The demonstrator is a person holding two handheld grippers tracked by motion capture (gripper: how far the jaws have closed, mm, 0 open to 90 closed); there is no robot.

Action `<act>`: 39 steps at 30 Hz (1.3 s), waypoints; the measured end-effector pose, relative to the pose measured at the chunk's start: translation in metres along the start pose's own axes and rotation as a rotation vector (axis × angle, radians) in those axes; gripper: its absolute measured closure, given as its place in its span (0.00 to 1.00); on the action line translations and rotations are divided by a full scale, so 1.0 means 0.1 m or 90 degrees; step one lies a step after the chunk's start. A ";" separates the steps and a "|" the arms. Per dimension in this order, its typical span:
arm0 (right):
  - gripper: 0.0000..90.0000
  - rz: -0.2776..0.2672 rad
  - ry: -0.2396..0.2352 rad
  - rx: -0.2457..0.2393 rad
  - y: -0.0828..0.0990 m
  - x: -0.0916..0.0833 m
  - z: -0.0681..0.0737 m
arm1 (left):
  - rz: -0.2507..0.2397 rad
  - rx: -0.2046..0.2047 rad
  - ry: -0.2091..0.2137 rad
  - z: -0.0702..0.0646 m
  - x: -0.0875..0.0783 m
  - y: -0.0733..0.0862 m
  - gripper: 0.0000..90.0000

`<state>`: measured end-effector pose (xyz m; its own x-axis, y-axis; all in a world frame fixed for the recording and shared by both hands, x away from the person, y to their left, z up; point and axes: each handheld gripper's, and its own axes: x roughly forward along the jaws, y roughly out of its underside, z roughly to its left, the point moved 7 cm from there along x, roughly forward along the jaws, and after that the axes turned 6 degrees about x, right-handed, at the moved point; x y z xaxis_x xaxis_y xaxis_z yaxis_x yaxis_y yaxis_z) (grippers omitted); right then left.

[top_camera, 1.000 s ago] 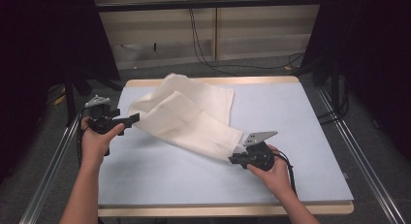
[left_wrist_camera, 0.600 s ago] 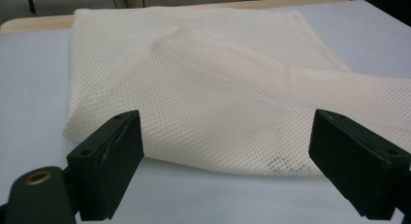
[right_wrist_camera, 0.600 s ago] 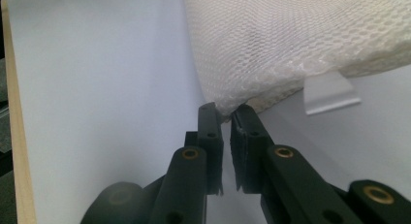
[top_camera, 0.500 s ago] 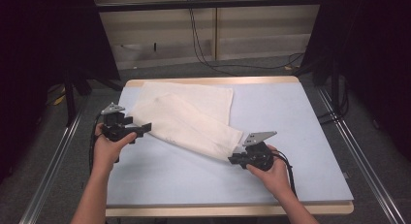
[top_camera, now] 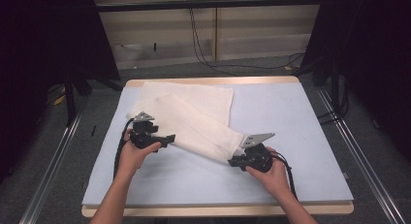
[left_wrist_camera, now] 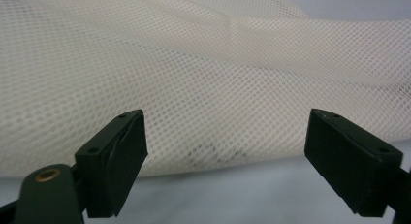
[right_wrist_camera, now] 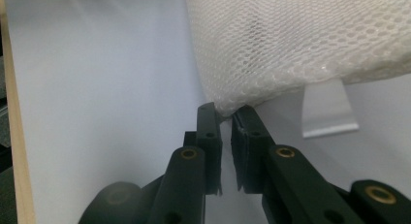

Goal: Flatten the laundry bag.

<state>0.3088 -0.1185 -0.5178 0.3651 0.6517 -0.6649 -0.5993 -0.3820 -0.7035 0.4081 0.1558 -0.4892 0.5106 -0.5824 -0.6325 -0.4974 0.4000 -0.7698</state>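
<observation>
Mesh cloth point(top_camera: 194, 120): cream, folded, lying diagonally on the blue worktop point(top_camera: 300, 136). Right claw point(right_wrist_camera: 226, 118): pinched on 1 corner, apparently anchoring it for folding. Left claw point(left_wrist_camera: 225, 158): jaws wide apart, nothing between, facing the opposite edge, likely to grasp it.
</observation>
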 end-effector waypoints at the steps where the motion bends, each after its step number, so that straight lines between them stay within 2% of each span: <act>1: 0.91 0.002 0.000 0.000 0.00 0.00 0.00 | 0.002 0.003 0.002 -0.01 0.02 -0.01 0.18; 5: 0.91 0.006 -0.001 0.001 0.02 0.02 0.00 | 0.006 0.015 0.000 -0.08 0.16 -0.05 0.24; 6: 0.91 0.006 -0.001 0.002 0.02 0.02 0.00 | 0.012 0.027 -0.002 -0.10 0.20 -0.06 0.25; 7: 0.91 0.006 0.000 0.003 0.03 0.02 0.00 | 0.010 0.025 -0.006 -0.11 0.24 -0.07 0.27; 9: 0.91 0.008 -0.002 0.004 0.03 0.02 0.00 | 0.012 0.039 -0.018 -0.12 0.29 -0.09 0.32; 10: 0.91 0.009 -0.004 0.006 0.03 0.02 0.01 | 0.023 0.052 -0.021 -0.12 0.32 -0.10 0.34; 13: 0.91 0.011 -0.003 0.008 0.03 0.02 0.01 | 0.018 0.050 -0.023 -0.14 0.40 -0.16 0.36; 14: 0.91 0.011 -0.002 0.007 0.03 0.02 0.00 | 0.026 0.065 -0.017 -0.14 0.43 -0.17 0.37; 16: 0.91 0.010 -0.002 0.006 0.03 0.02 0.00 | 0.042 0.067 -0.016 -0.16 0.50 -0.17 0.37; 18: 0.91 0.010 -0.004 0.005 0.03 0.02 0.01 | 0.044 0.064 -0.015 -0.18 0.57 -0.17 0.39; 20: 0.91 0.009 -0.004 0.005 0.03 0.02 0.01 | 0.056 0.096 0.000 -0.20 0.61 -0.16 0.41; 22: 0.91 0.011 -0.006 0.005 0.03 0.02 0.01 | 0.094 0.108 0.002 -0.21 0.68 -0.09 0.45; 23: 0.90 0.012 -0.005 0.005 0.04 0.02 0.01 | 0.110 0.108 0.006 -0.22 0.70 -0.05 0.49; 26: 0.90 0.014 -0.008 0.004 0.04 0.03 0.01 | 0.106 0.101 -0.002 -0.24 0.70 -0.06 0.55; 27: 0.90 0.015 -0.008 0.004 0.04 0.03 0.01 | 0.113 0.100 -0.002 -0.26 0.70 -0.06 0.60; 29: 0.90 0.015 -0.008 0.004 0.03 0.03 0.01 | 0.123 0.115 -0.015 -0.27 0.71 -0.07 0.62; 31: 0.90 0.015 -0.007 0.002 0.03 0.03 0.01 | 0.130 0.110 -0.025 -0.30 0.72 -0.07 0.65; 32: 0.90 0.014 -0.006 0.002 0.03 0.03 0.01 | 0.128 0.113 -0.027 -0.30 0.72 -0.08 0.66; 33: 0.90 0.016 -0.001 0.001 0.04 0.03 0.01 | 0.129 0.108 -0.019 -0.32 0.72 -0.07 0.74; 34: 0.90 0.017 -0.004 0.002 0.04 0.03 0.02 | 0.129 0.107 -0.023 -0.32 0.72 -0.08 0.77; 35: 0.90 0.015 -0.005 -0.002 0.04 0.04 0.02 | 0.134 0.114 -0.024 -0.32 0.72 -0.07 0.79; 39: 0.90 0.019 -0.003 0.000 0.04 0.04 0.02 | 0.138 0.102 -0.030 -0.34 0.72 -0.08 0.88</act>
<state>0.3067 -0.1163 -0.5231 0.3434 0.6432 -0.6844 -0.6101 -0.4012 -0.6832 0.4249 0.0865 -0.5255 0.4373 -0.4390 -0.7849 -0.4839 0.6208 -0.6168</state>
